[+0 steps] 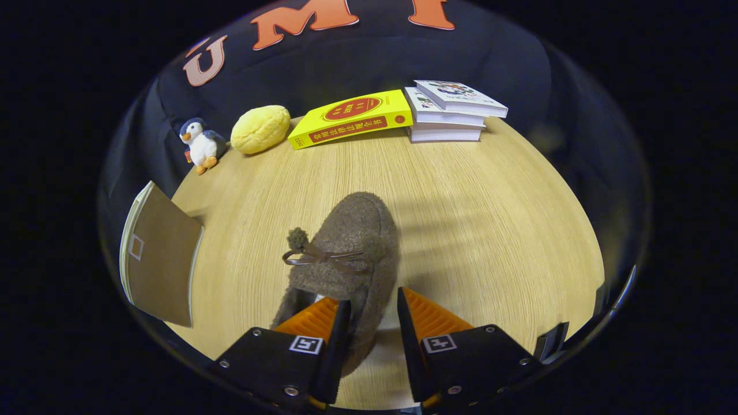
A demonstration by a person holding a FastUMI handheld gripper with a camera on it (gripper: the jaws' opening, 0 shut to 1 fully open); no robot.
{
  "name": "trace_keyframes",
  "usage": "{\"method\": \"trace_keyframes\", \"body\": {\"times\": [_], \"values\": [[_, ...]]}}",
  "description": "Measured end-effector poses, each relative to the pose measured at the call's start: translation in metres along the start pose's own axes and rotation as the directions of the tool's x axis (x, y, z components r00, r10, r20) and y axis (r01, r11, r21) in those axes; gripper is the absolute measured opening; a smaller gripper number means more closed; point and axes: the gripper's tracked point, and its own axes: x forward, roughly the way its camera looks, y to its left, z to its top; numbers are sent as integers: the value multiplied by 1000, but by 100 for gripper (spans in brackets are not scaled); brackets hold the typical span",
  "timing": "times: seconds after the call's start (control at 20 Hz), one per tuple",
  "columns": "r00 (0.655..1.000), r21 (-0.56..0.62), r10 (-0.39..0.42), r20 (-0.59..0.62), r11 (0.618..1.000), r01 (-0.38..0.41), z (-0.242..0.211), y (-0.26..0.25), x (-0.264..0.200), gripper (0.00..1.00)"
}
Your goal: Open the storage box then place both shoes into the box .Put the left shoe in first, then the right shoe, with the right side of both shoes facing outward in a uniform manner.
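Observation:
A brown fuzzy shoe (351, 242) with a thin bow and two pompoms lies on the wooden table (490, 219), toe pointing away from me. My gripper (372, 311) is at its heel end. The left orange finger (314, 317) sits inside the shoe's opening and the right finger (429, 317) is outside the shoe's right side wall, so the wall is pinched between them. A brown panel with a pale edge (158, 253), apparently part of the storage box, stands to the left of the shoe.
Along the table's far edge sit a penguin plush (199, 144), a yellow bun-shaped toy (260, 128), a yellow book (351, 118) and a stack of white books (452, 109). Bare wood spreads to the right of the shoe.

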Motion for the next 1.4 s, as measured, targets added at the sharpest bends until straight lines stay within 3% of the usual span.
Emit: {"method": "trace_keyframes", "body": {"times": [0.15, 0.45, 0.95, 1.4], "values": [[999, -12, -9, 38, 1000, 10, 5, -4, 8, 26], [998, 23, -43, 51, 999, 42, 6, -9, 9, 4], [993, 22, -61, 102, 998, 60, 49, 30, -43, 4], [986, -82, 43, 158, 996, -30, 99, 155, -107, 4]]}}
